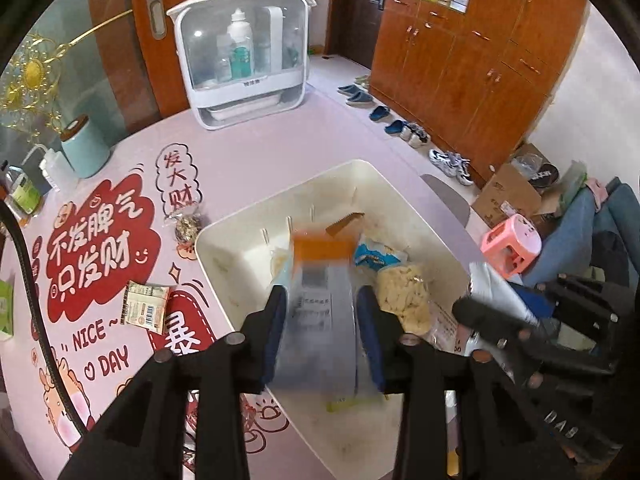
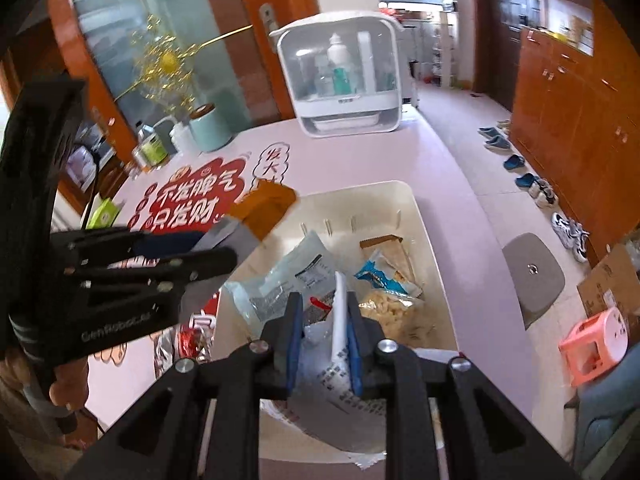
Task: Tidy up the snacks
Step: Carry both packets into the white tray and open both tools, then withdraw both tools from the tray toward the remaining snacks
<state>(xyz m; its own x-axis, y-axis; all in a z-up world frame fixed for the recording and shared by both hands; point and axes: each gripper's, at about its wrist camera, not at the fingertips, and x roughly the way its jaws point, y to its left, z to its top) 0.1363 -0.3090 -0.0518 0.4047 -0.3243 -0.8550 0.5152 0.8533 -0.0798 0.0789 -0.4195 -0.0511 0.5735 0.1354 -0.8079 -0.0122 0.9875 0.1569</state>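
Already several snack packets lie in the cream plastic bin (image 1: 248, 248) at the table's right edge. The left gripper (image 1: 322, 334), jaws apart, straddles a blurred orange-topped grey packet (image 1: 318, 300); the right gripper (image 2: 325, 344) is clamped on a white printed packet (image 2: 340, 320). Two small wrapped snacks (image 1: 146, 307) remain on the pink mat.

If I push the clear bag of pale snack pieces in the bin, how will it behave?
The clear bag of pale pieces looks floppy: crinkled film, lumpy fill. It would likely deform and slide rather than roll. Probably light and crushable, and crowded by packets in the white bin.
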